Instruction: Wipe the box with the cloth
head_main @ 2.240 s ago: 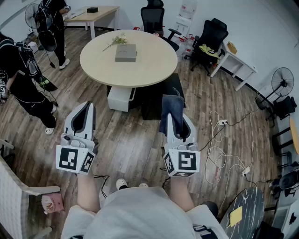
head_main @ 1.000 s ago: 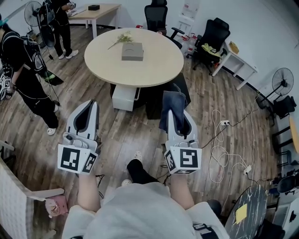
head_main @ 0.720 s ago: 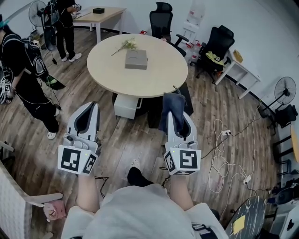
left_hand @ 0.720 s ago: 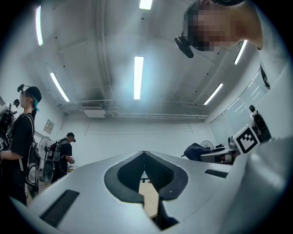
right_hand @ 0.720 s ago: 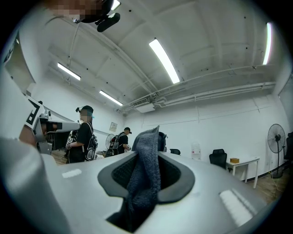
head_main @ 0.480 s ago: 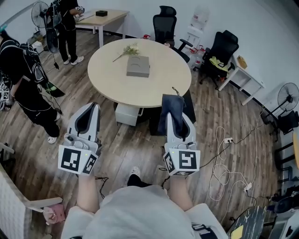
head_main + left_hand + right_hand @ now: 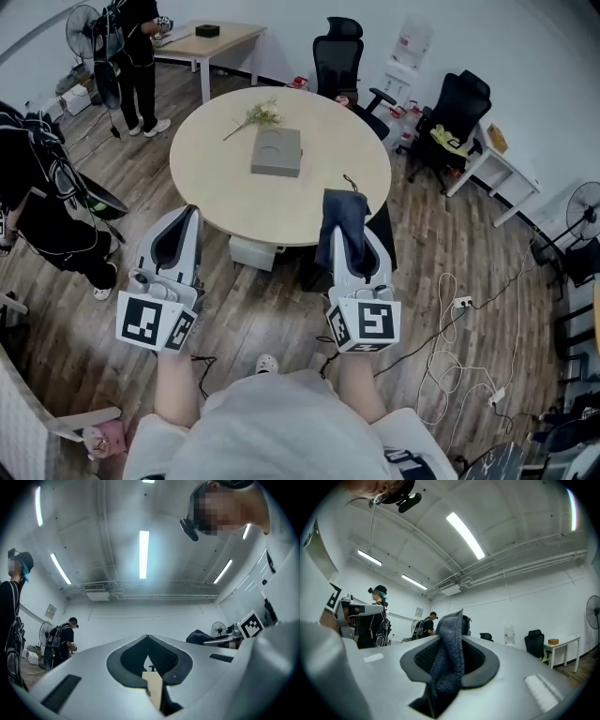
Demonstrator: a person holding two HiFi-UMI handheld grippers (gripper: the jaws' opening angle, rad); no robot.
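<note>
The left gripper (image 7: 184,217) and right gripper (image 7: 351,232) are held side by side, level and well apart, jaws pointing forward. Left jaws are closed, tips meeting, with nothing between the fingers. Right jaws are clamped on a dark cloth (image 7: 339,210), which stands up past the fingertips. Both forearms (image 7: 173,380) extend straight behind the marker cubes (image 7: 150,321).

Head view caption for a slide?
Right gripper clamps a dark cloth, left gripper shut and empty, facing a round table bearing the grey box.
</note>
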